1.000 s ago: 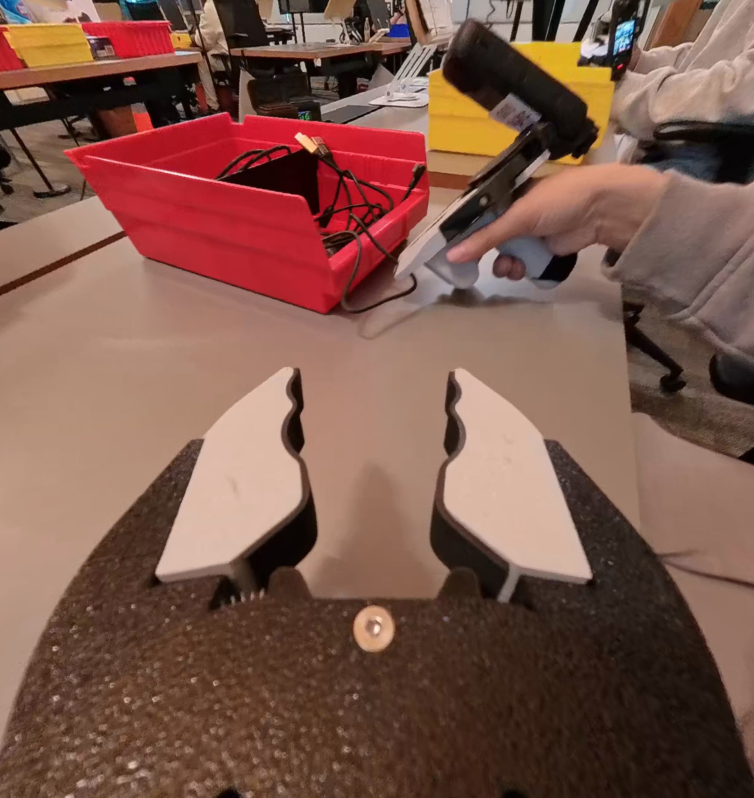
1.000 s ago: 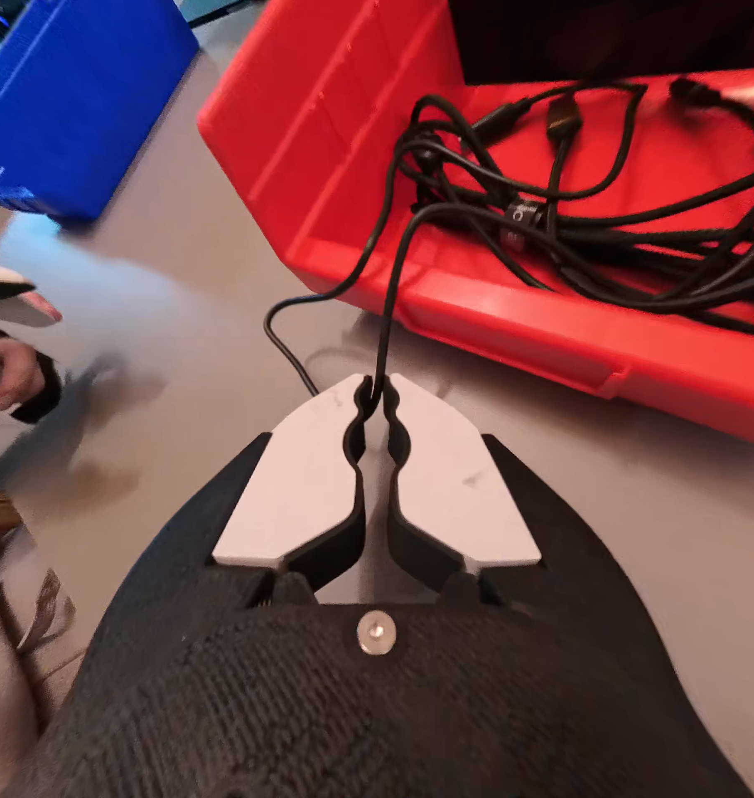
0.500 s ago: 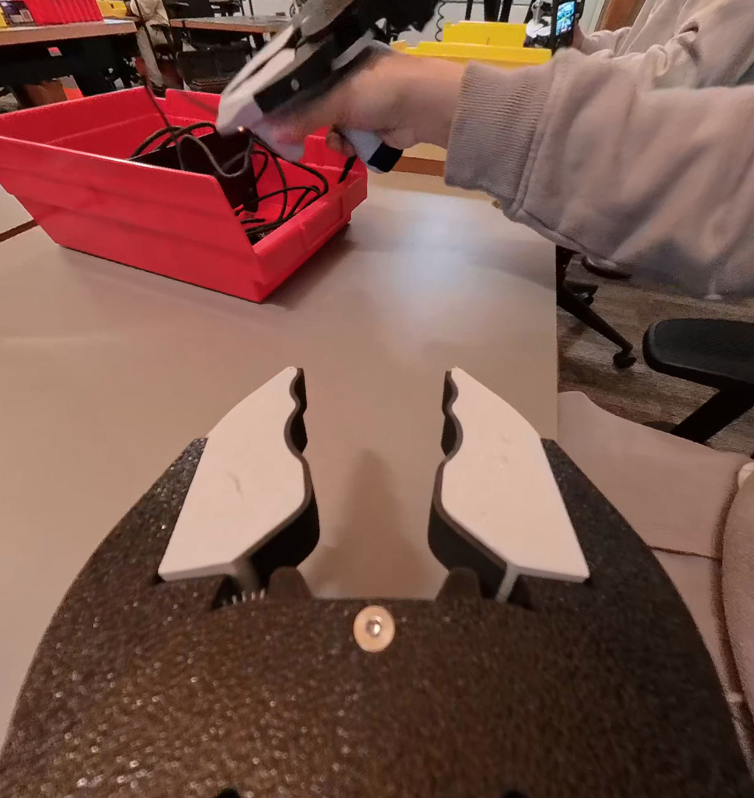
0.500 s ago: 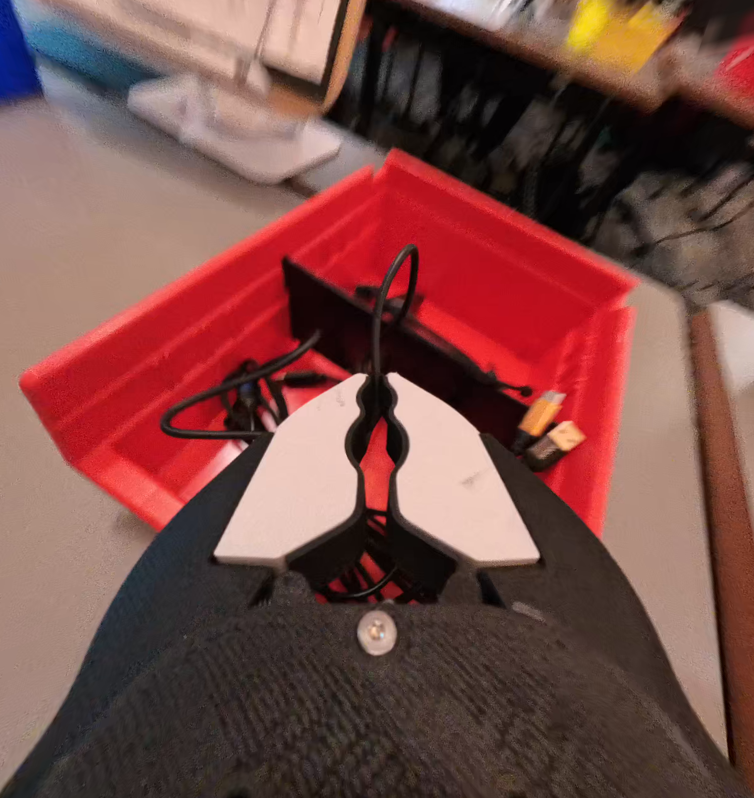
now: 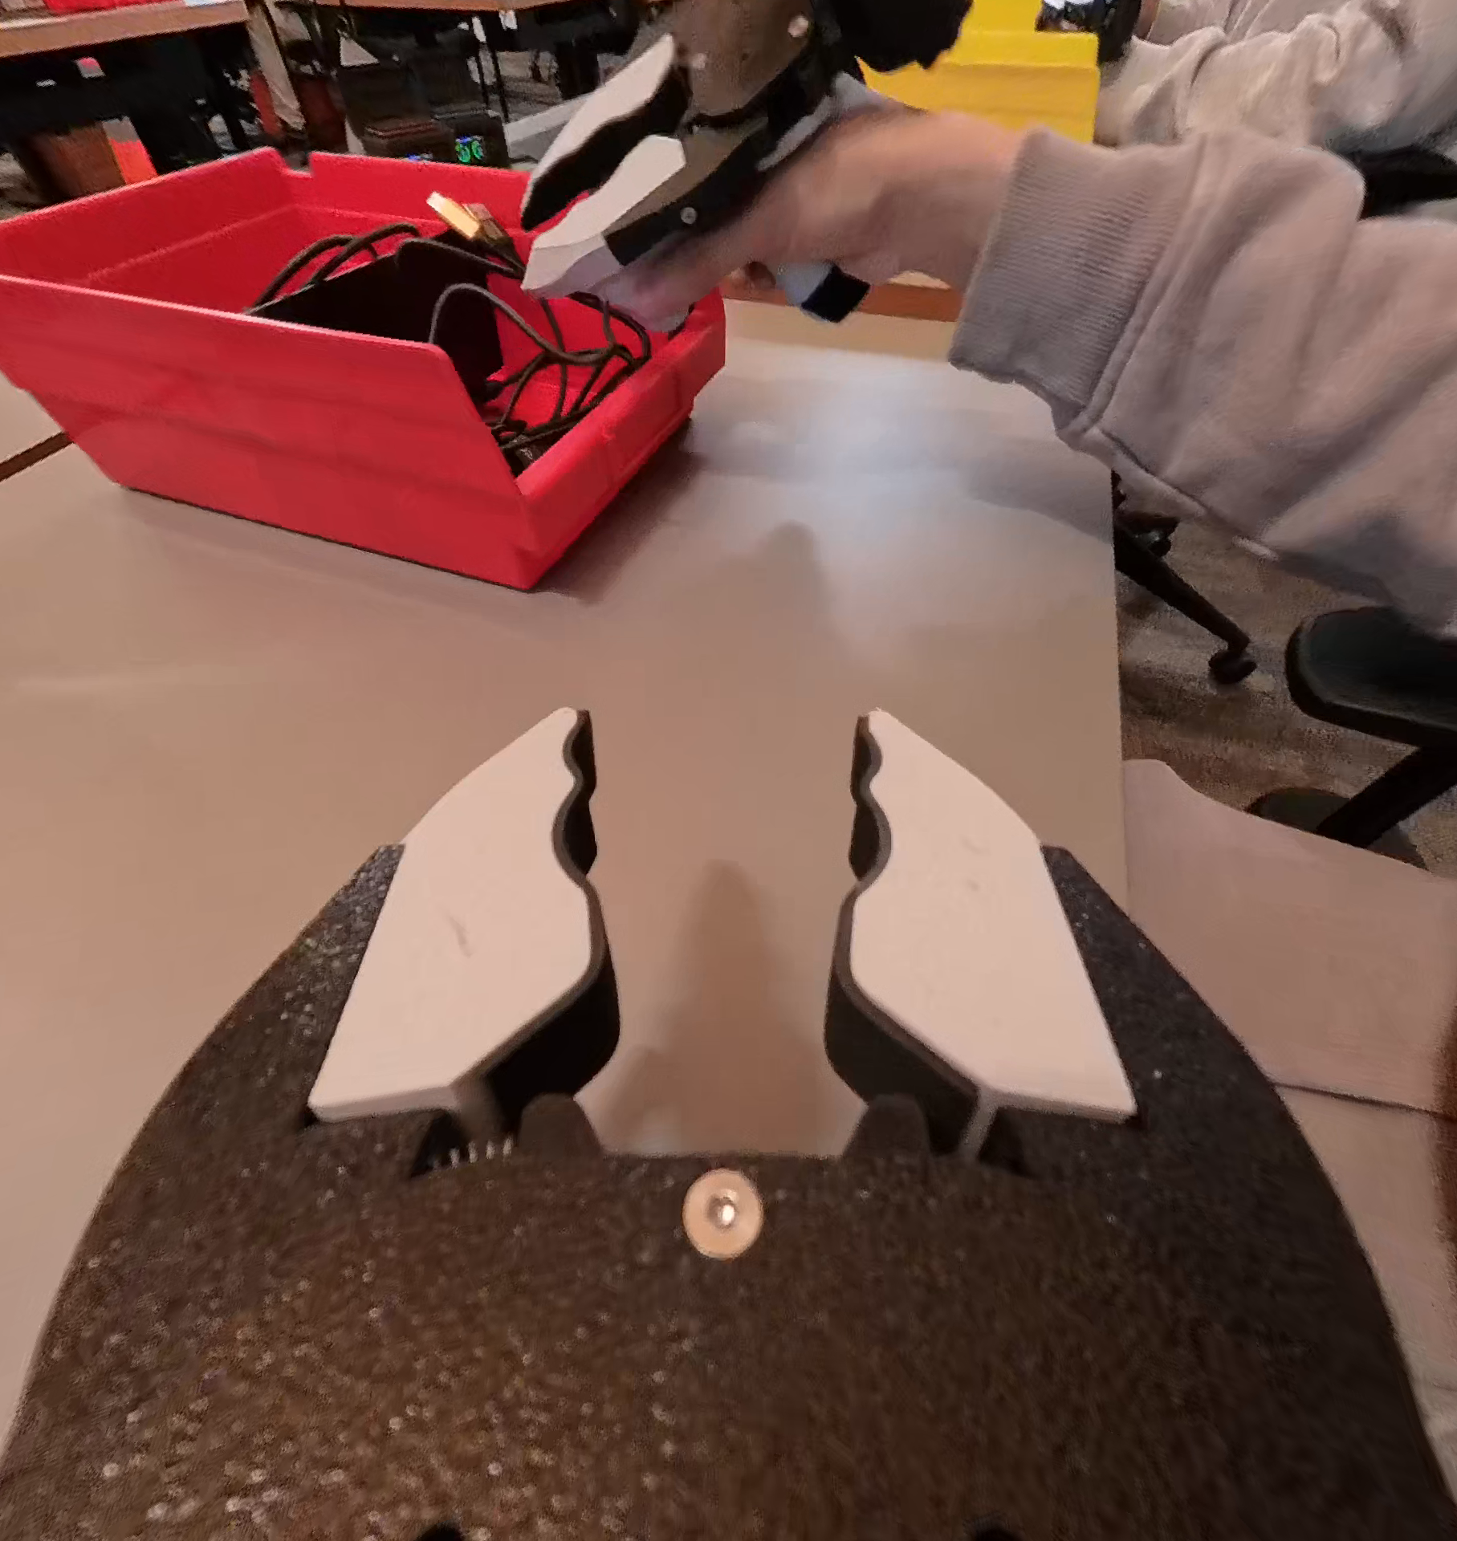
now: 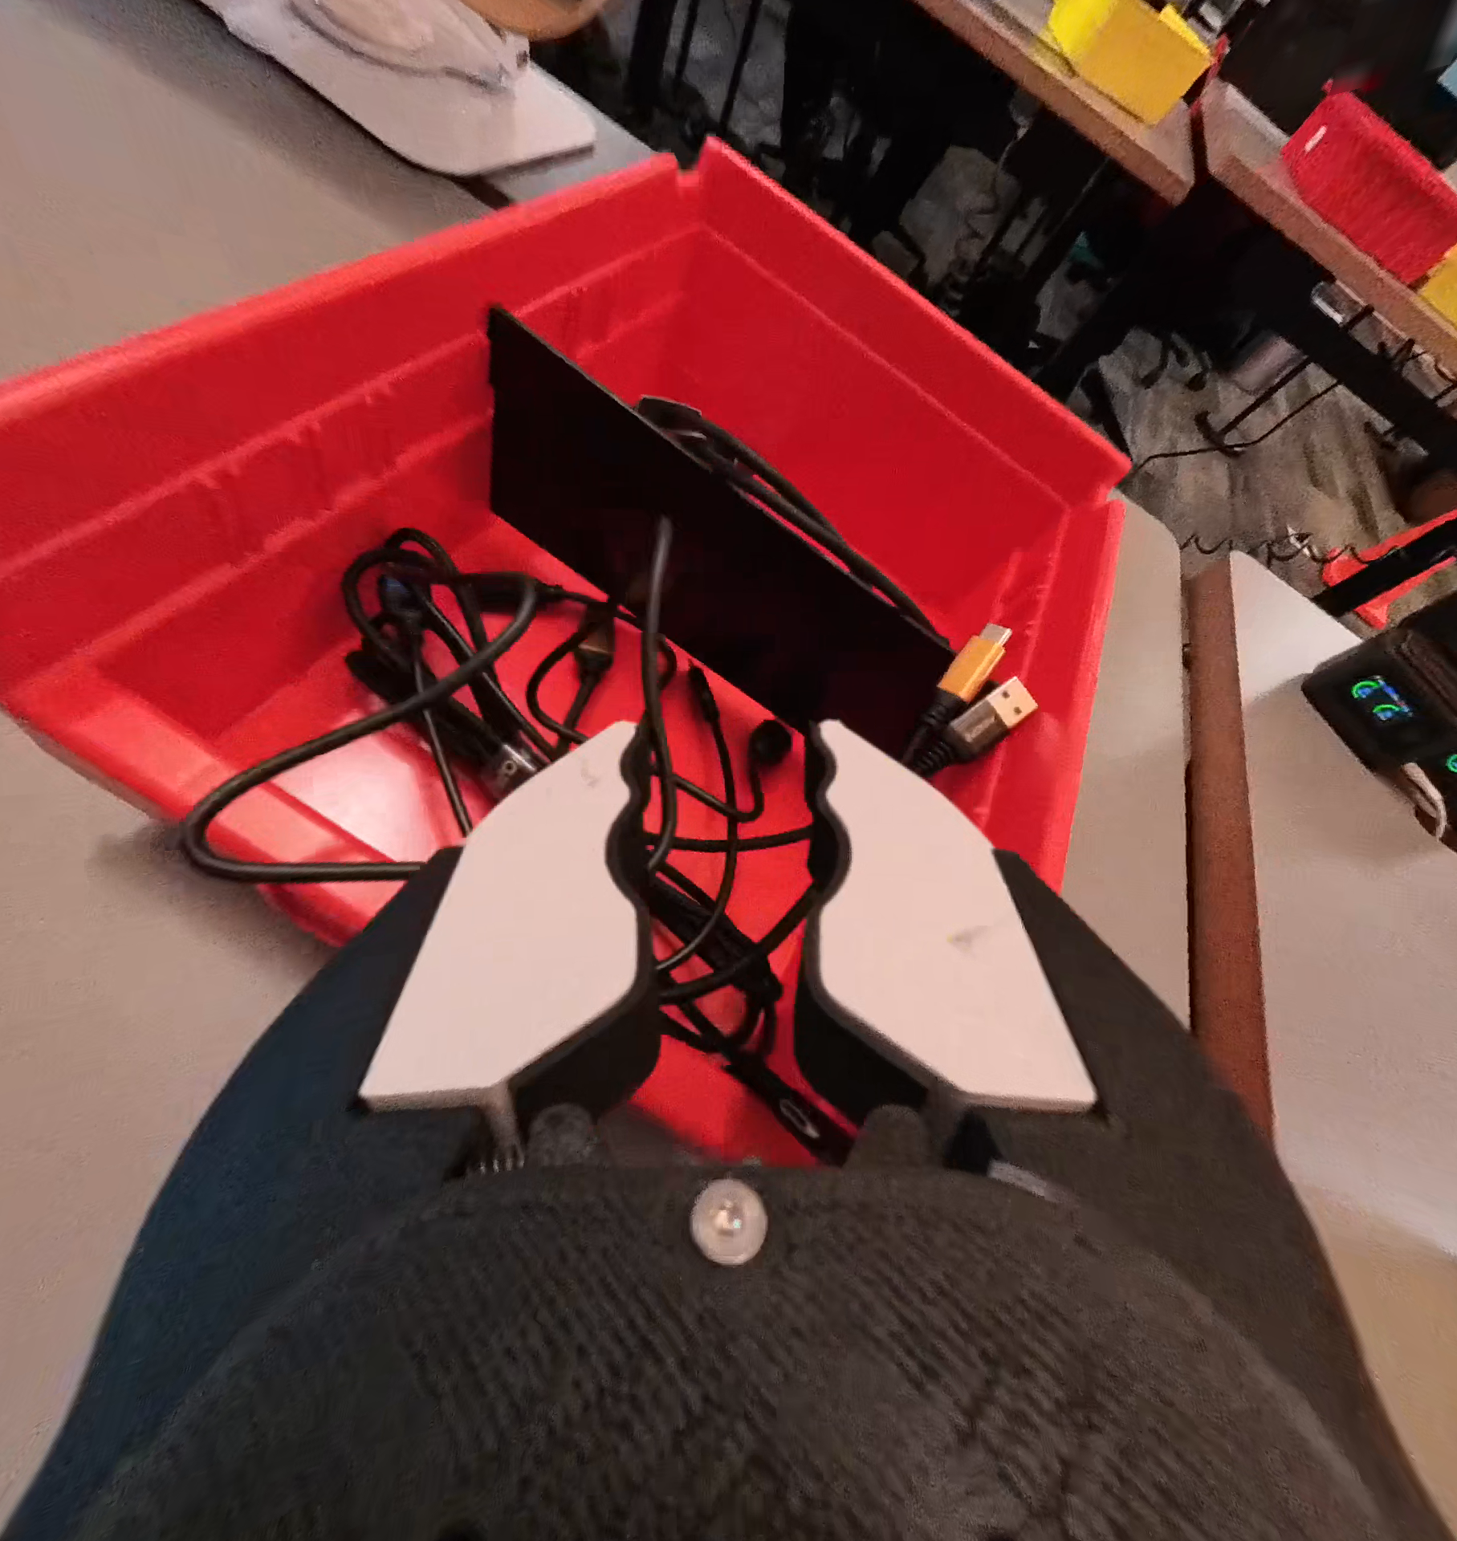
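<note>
Right wrist view shows the right gripper [image 6: 725, 742] poised above the red bin [image 6: 900, 350], jaws parted and gripping nothing, with the tangle of black cables [image 6: 474, 659] lying loose in the bin's near compartment in front of a black divider [image 6: 708, 534] and one loop drooping over the front wall onto the surface [image 6: 107, 1084]. The cables look light, limp and prone to snagging one another, so I judge a single strand or the stiffer orange-and-silver USB plugs [image 6: 979, 688] the surest hold. The left gripper [image 5: 721, 734] sits with jaws wide and empty over bare surface well short of the bin, which has open room around it but for the surface edge to the right.
</note>
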Demonstrator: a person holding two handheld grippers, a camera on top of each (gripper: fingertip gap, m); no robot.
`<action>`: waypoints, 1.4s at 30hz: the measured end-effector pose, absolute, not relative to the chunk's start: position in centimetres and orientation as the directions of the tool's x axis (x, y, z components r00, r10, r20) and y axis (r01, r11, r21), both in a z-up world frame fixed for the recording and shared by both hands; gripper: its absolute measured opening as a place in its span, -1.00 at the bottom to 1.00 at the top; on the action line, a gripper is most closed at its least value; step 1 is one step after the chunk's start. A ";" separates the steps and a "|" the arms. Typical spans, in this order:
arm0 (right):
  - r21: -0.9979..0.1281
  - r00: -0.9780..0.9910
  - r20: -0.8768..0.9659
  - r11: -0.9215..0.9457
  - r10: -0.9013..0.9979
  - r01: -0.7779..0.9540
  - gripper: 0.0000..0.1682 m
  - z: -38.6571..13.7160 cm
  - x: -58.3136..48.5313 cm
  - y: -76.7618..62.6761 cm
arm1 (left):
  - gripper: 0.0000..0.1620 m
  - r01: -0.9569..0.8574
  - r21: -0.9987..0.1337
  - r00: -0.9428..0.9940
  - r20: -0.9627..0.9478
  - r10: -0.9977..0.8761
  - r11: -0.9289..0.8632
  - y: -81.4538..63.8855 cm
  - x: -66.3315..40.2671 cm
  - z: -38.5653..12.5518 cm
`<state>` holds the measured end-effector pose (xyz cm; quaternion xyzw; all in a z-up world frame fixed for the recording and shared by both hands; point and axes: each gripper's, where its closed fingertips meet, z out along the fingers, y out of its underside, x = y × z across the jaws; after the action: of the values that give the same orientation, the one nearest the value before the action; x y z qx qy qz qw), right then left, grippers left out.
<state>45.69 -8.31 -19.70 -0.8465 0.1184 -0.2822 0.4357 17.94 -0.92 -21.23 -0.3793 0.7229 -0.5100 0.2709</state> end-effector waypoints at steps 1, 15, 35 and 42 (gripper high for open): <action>-0.776 0.807 0.397 -0.629 -0.437 0.040 -0.54 -19.9 46.4 -8.6 | -0.28 -0.276 -0.939 -0.574 -0.009 -0.819 0.203 -1.2 18.3 -21.4; -0.655 0.889 0.135 -0.713 -0.438 -0.252 -0.14 -18.6 52.3 -6.8 | -0.28 -0.308 -0.926 -0.599 0.011 -0.801 0.217 -3.3 20.9 -22.0; -0.950 0.748 0.069 -0.272 -0.660 -0.152 -0.17 -15.2 41.9 -15.7 | -0.15 -0.323 -0.946 -0.243 0.040 -0.969 0.042 0.9 29.7 -19.7; -0.969 0.711 0.096 -0.228 -0.696 -0.092 -0.25 -13.9 40.3 -17.3 | -0.13 -0.388 -0.920 -0.092 0.088 -0.992 -0.045 -0.3 38.5 -20.0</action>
<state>40.27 -17.29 -13.89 -0.7358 0.2679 -0.2694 0.5606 38.53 -0.31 -19.96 -0.5776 0.5974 -0.4348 0.3471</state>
